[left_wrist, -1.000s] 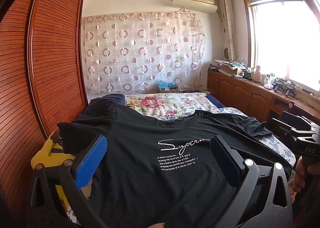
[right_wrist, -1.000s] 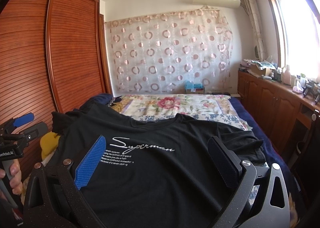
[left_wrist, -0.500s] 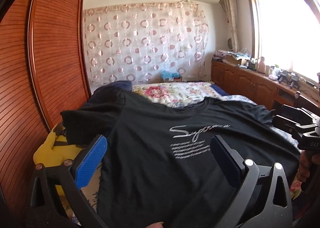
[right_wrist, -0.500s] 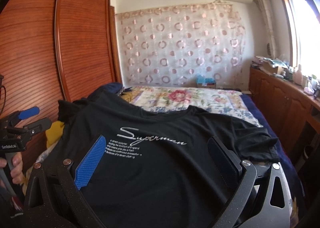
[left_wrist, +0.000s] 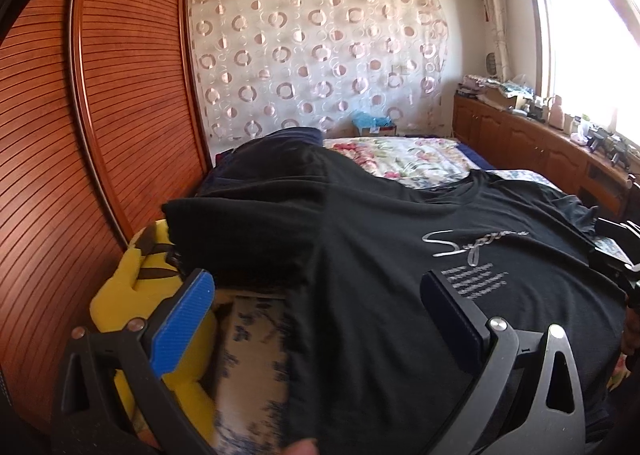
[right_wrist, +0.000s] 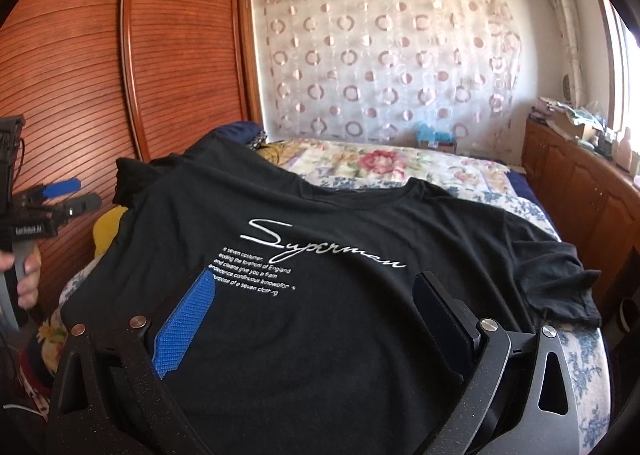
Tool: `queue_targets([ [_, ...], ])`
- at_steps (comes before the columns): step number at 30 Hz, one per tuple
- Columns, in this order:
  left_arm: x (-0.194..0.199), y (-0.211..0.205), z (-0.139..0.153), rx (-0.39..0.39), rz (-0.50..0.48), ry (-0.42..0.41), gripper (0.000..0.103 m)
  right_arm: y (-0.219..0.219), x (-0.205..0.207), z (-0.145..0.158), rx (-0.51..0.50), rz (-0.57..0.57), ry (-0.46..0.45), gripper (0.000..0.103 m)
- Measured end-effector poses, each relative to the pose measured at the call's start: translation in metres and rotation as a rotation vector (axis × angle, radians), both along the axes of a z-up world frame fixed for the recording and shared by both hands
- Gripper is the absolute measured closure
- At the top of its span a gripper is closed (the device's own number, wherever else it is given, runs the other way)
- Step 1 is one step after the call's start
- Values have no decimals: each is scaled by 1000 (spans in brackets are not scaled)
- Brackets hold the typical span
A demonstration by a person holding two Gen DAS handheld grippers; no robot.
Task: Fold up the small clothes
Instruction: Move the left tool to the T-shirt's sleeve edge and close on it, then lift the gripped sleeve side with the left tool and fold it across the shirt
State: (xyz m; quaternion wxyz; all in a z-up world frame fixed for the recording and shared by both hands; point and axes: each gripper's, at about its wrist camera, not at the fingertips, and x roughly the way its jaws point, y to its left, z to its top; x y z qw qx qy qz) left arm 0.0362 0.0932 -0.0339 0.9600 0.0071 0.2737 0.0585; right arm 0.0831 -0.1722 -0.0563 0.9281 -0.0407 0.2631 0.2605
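The black cotton T-shirt with white script print (right_wrist: pixel 320 295) is lying spread flat, front side up, on the bed with the floral quilt (right_wrist: pixel 400 167). Its collar is pointing toward the circle-patterned curtain (right_wrist: pixel 380 67).

The left gripper (left_wrist: pixel 316 319) is standing wide, with its 2 fingers apart over the left edge of the shirt, and it is holding nothing. The right gripper (right_wrist: pixel 312 319) is also standing wide over the lower front of the shirt, gripping nothing.

A yellow plush toy (left_wrist: pixel 132 287) is lying beside the bed, partly hidden under the left sleeve. The small box with blue contents (right_wrist: pixel 436 137) at the far end of the bed is too small to read. On the wooden counter (left_wrist: pixel 560 143) under the window, the small bottles and boxes are blurred by glare.

Compared with 1 second ago, the left camera is now looking more to the left, so the printed text is sitting nearer the right finger, and the bare quilt below the sleeve is now showing.
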Motion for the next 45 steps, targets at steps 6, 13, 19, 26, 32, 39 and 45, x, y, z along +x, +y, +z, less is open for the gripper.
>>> queue_targets([
  [6,17,36,9,-15,14,52,0,11,-1,-4,-14,28,4,2],
  [13,42,78,11,-130,-7,93,0,15,0,-12,-36,49,31,2],
  [19,65,107,5,-174,33,136,33,15,0,-17,-33,53,45,2],
  [26,83,126,-5,-215,61,168,69,11,0,-20,-26,48,55,2],
  [32,89,125,-6,-161,53,186,94,7,-1,-21,-25,39,60,2],
  [39,92,126,-2,-124,43,170,103,8,-1,-22,-23,37,60,2],
  [45,81,96,34,-81,-19,73,103,7,0,-21,-23,29,59,2],
])
